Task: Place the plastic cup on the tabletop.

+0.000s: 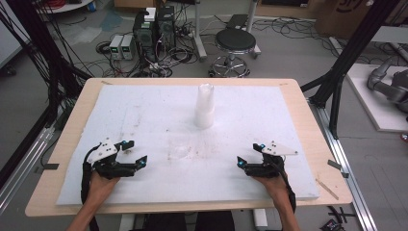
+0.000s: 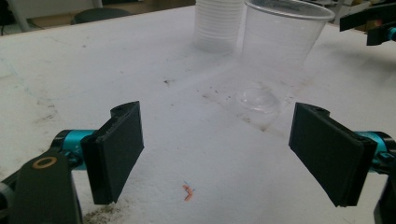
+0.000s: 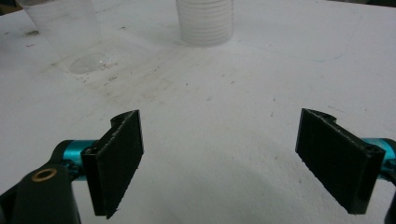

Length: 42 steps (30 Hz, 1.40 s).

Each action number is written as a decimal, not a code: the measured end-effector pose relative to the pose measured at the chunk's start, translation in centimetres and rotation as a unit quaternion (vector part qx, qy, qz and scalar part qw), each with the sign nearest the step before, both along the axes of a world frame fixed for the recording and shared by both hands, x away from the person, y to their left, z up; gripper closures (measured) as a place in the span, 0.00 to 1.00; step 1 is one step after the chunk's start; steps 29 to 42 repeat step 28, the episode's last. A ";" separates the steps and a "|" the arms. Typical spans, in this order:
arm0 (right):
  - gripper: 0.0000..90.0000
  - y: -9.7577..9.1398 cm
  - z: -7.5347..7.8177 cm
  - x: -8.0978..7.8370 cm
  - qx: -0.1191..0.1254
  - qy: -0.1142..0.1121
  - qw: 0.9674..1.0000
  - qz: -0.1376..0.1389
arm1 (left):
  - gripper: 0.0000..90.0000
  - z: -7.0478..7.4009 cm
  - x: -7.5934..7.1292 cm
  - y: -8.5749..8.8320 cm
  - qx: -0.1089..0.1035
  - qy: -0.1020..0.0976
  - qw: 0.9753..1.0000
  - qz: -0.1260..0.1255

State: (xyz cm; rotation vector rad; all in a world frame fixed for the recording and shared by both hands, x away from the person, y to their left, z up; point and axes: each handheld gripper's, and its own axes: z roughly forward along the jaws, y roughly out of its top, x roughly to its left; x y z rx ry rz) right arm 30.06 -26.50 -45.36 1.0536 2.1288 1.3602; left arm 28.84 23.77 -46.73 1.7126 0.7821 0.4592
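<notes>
My left gripper [image 1: 139, 162] rests low over the white foam board [image 1: 144, 110] that covers the wooden table [image 1: 67, 144], its fingers [image 2: 116, 149] standing well apart with nothing between them but bare, speckled foam and a small orange scrap [image 2: 188, 192]. I take the single clear cup [image 2: 275, 56] as my landmark: it stands upright on the board, ahead of my left gripper and a little to its right, near but not touching either pad. In the high view that cup [image 1: 181, 148] sits about midway between my two hands, faint against the white. Behind the cup, farther from me, rises the stack of clear cups [image 1: 204, 107], also upright and apart from it; in the left gripper view the stack [image 2: 218, 25] appears just left of the cup. My right gripper [image 1: 239, 162] lies on the other side of the cup, well apart from it, its fingers [image 3: 119, 158] likewise spread wide and holding nothing. From there the cup [image 3: 65, 28] shows ahead to the left, and the stack [image 3: 204, 21] beyond it to the right.
</notes>
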 end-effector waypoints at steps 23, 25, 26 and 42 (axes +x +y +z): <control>0.16 -0.1 0.0 -0.1 0.005 -0.005 1.000 0.007 | 0.20 0.0 -0.4 -0.1 0.003 -0.018 1.000 0.008; 0.16 -0.1 0.0 -0.1 0.005 -0.005 1.000 0.008 | 0.20 0.0 -0.4 -0.1 0.004 -0.018 1.000 0.008; 0.16 -0.1 0.0 -0.1 0.005 -0.005 1.000 0.008 | 0.20 0.0 -0.4 -0.1 0.004 -0.018 1.000 0.007; 0.16 -0.1 0.0 -0.1 0.004 -0.007 1.000 0.008 | 0.20 0.0 -0.4 -0.1 0.005 -0.020 1.000 0.007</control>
